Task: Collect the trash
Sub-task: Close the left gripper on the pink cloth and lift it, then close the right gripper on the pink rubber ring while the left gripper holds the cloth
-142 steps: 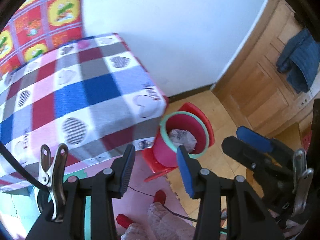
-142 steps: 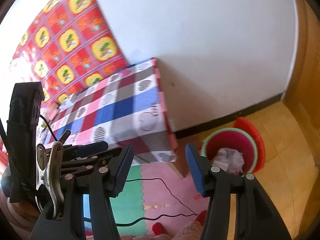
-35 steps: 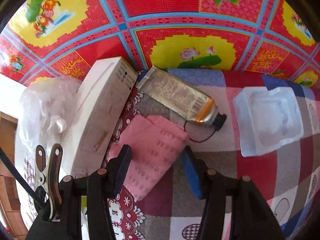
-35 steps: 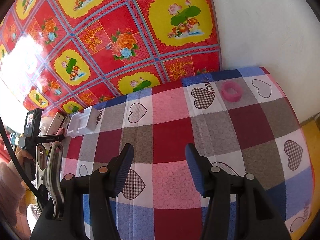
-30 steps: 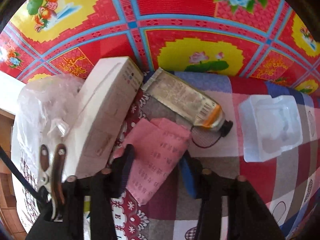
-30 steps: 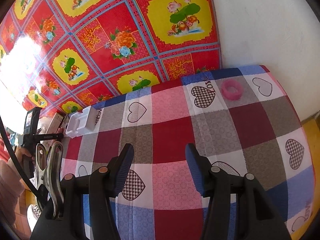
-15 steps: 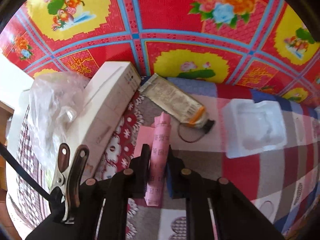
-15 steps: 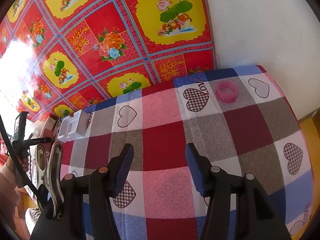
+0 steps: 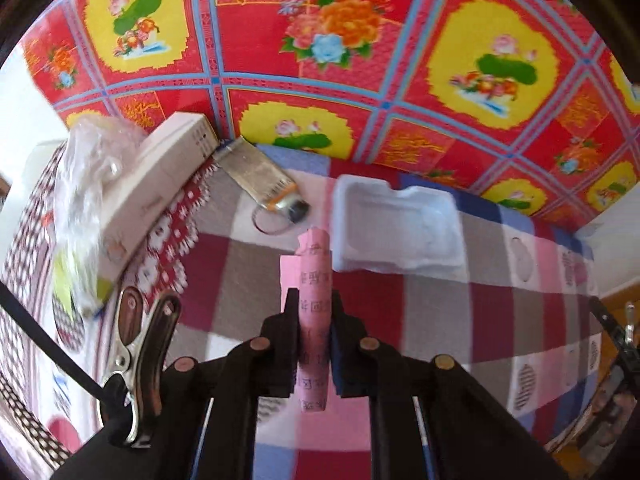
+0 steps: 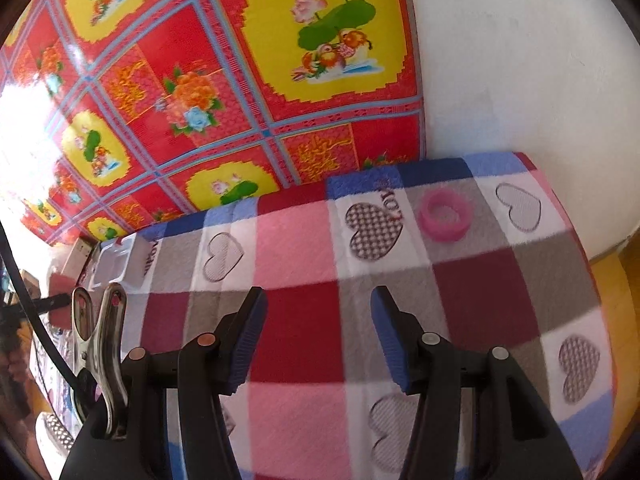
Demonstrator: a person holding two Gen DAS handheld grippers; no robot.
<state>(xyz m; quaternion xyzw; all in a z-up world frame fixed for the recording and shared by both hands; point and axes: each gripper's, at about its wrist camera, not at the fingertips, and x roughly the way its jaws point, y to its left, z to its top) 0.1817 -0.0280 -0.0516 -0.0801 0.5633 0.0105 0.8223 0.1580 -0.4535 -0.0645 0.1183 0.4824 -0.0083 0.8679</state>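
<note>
While left shows tube, right shows ring.

Checked blanket; red floral cloth behind; perhaps white wall.

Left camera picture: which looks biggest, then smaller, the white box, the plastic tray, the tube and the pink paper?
1. White box
2. Plastic tray; close to the box
3. Tube
Pink paper: unsure; folded in the tongs, nearest the camera.
</note>
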